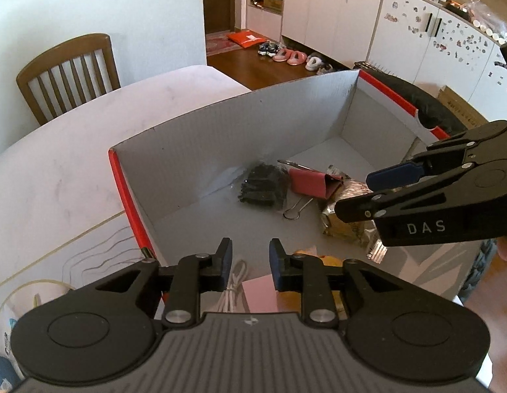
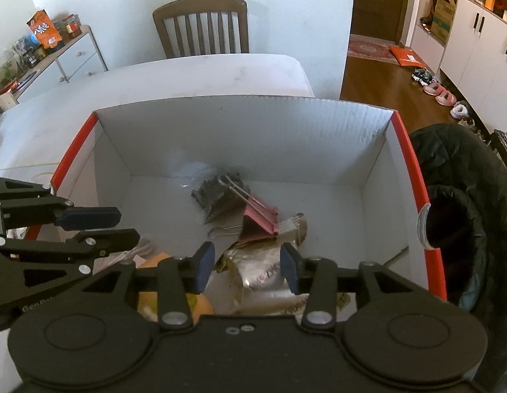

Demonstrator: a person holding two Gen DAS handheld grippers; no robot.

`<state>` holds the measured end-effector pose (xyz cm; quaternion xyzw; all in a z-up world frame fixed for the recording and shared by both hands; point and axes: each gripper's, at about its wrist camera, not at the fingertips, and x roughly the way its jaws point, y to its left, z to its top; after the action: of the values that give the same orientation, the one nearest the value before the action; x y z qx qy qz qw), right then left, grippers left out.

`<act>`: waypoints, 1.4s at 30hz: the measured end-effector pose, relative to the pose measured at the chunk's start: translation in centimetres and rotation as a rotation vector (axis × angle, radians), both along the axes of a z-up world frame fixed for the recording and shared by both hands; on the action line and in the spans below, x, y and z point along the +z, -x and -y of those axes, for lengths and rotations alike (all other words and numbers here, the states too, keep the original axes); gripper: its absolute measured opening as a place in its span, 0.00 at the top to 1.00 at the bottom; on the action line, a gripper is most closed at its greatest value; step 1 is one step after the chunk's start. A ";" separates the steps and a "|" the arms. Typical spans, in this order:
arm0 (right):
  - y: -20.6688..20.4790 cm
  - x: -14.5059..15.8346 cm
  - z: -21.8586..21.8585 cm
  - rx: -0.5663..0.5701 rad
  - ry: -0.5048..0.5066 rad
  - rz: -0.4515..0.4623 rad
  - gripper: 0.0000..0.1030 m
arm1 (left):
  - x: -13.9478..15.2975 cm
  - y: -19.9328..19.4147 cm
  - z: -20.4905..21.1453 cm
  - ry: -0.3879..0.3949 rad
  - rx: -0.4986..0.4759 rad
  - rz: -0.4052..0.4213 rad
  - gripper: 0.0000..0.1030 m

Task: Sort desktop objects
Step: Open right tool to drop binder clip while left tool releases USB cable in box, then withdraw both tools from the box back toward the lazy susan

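Box [image 2: 240, 131] sits on the surface, holding a pink clip [image 2: 260, 217] mid-floor, a foil packet [image 2: 269, 262] just nearer. The clip looks stiff and light; its wire handles suit gripping. Left gripper [image 1: 250, 262] and right gripper [image 2: 248, 267] hover with fingers parted, empty.

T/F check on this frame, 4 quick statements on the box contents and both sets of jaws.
1. The left gripper holds the pink binder clip. False: its jaws are open and empty, the clip lies on the box floor.
2. The black item bag lies beside the binder clip inside the box. True.
3. The right gripper has open jaws above the foil packet. True.
4. The box stands on the wooden chair. False: it sits on the white table, the chair is behind it.
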<state>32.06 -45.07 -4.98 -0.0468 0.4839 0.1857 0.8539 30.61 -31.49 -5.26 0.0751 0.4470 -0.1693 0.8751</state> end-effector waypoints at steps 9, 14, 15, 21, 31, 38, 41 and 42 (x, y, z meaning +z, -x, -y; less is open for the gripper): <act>1.7 0.8 0.7 0.027 -0.016 0.017 0.42 | 1.5 2.2 0.8 0.048 -0.049 0.032 0.35; 2.7 1.5 1.2 0.040 -0.029 0.032 0.37 | 1.9 3.2 0.9 0.070 -0.048 0.034 0.35; 2.9 1.5 1.4 0.040 -0.037 0.032 0.36 | 2.0 3.4 0.8 0.075 -0.048 0.036 0.35; 3.7 2.1 2.0 0.034 -0.072 0.037 0.30 | 3.0 4.6 0.0 0.123 -0.025 0.053 0.35; 5.3 3.6 2.0 0.033 -0.119 0.087 0.16 | 5.0 6.7 -1.5 0.163 -0.007 0.101 0.35; 6.8 4.9 1.4 0.017 -0.150 0.126 0.12 | 6.1 8.4 -3.2 0.211 -0.012 0.130 0.29; 7.6 5.3 0.8 0.005 -0.155 0.138 0.09 | 6.6 9.3 -4.4 0.233 -0.014 0.136 0.28; 7.9 5.5 0.5 -0.002 -0.155 0.143 0.08 | 6.7 9.6 -4.8 0.237 -0.014 0.141 0.25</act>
<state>24.13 -45.62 0.52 0.0069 0.4058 0.2181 0.8875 21.00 -26.66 1.47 -0.0139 0.3607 -0.2211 0.9060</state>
